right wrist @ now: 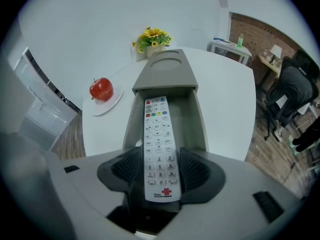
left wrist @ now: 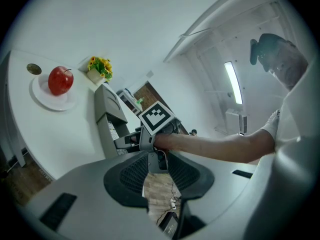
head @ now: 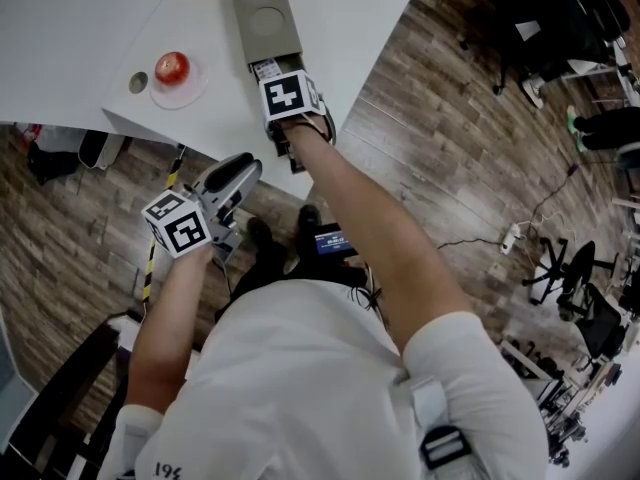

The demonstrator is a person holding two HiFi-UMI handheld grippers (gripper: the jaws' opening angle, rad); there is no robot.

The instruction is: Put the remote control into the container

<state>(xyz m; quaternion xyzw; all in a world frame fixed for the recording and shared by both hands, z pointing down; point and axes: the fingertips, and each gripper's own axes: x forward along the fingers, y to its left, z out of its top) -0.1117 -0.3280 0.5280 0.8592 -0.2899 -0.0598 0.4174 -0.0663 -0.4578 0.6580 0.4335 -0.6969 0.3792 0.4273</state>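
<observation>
The white remote control [right wrist: 160,149] sits between the pads of my right gripper [right wrist: 161,166], which is shut on its lower half. Its button end reaches into the open tray of the grey container [right wrist: 165,71]. In the head view the container [head: 262,18] lies on the white table [head: 70,28], with the remote [head: 267,69] and the right gripper [head: 272,80] at its near end. My left gripper [head: 238,171] hangs over the floor, off the table's edge. Its jaws stand a narrow gap apart with nothing between them [left wrist: 157,171].
A red apple [head: 172,67] on a small white plate [head: 195,86] lies left of the container. A small pot of yellow flowers [right wrist: 152,39] stands behind the container. Wooden floor, a cable and office chairs [head: 585,303] lie to the right.
</observation>
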